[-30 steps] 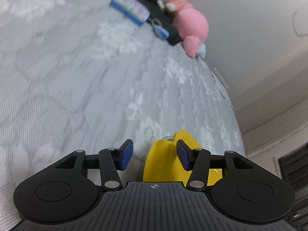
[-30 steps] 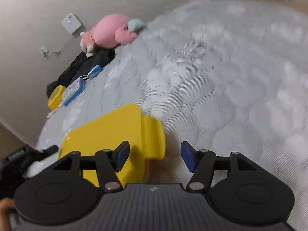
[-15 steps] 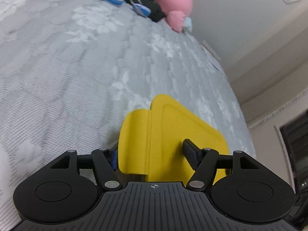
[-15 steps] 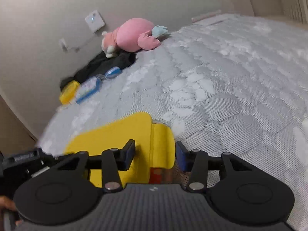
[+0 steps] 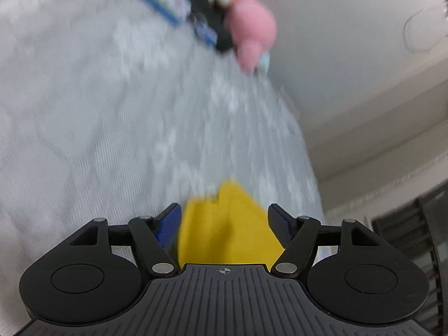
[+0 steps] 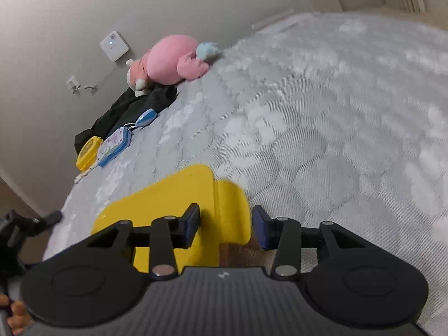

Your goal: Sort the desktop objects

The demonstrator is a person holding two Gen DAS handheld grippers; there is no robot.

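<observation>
A yellow case [image 6: 179, 196] with a flap lies on the grey quilted mattress [image 6: 322, 140], near its edge; what it holds is hidden. The left hand-held gripper [image 5: 222, 221] has the case's end between its blue pads, which stand clear of it as the jaws open. The right hand-held gripper [image 6: 225, 224] straddles the flap, jaws closing, the left pad against the yellow, the right pad just beside the flap's edge and apart from it. Farther up the bed, by the beige wall [image 6: 56, 28], sit a small yellow box [image 6: 88, 151], a blue-rimmed patterned case [image 6: 114, 145], dark cloth [image 6: 131, 112] and a pink plush toy [image 6: 170, 58].
</observation>
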